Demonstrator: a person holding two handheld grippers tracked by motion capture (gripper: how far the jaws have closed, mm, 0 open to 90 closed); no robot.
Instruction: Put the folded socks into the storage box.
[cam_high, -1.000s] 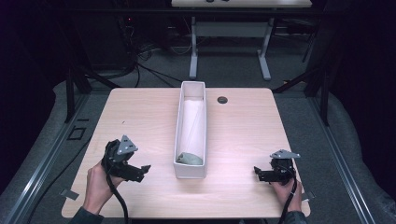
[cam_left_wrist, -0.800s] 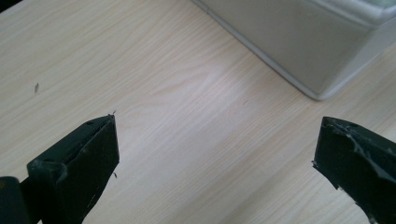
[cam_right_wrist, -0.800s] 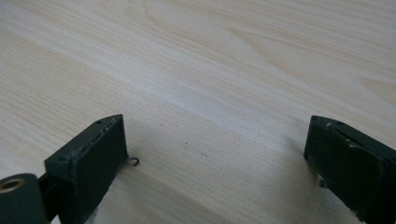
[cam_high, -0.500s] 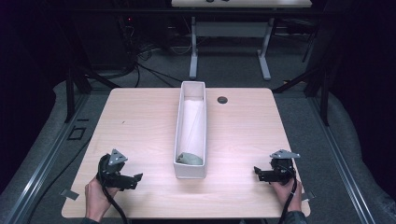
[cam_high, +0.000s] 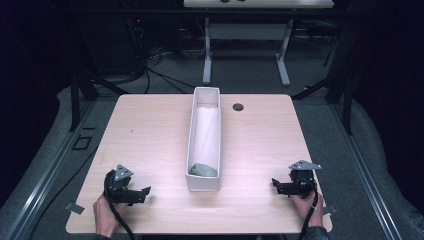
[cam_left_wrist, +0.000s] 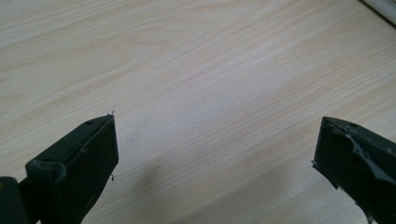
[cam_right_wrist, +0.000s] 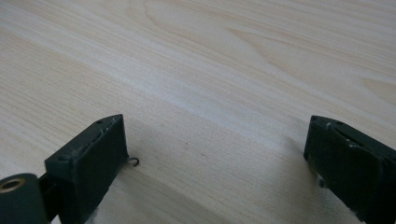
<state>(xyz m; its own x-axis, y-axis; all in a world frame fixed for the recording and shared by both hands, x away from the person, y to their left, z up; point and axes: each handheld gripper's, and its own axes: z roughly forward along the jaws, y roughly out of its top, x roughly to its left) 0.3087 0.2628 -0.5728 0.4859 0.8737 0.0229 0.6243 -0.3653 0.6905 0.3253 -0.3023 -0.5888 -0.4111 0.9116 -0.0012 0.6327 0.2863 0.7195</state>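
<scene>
Resting left gripper (cam_high: 142, 192) and right gripper (cam_high: 276, 186) on table (cam_high: 150, 130), jaws spread wide, holding nothing. Sitting in near end of white bin (cam_high: 192, 145): grey-green lump (cam_high: 202, 170), probably light, soft; pinching its middle.

Table (cam_high: 150, 130): light wood grain, bare at 9 o'clock.
Grommet (cam_high: 238, 106): dark, round, 1 o'clock on the tabletop.
Desk legs (cam_high: 207, 60): white, 12 o'clock, beyond the table.
Cables (cam_high: 150, 55): floor, 11 o'clock.
</scene>
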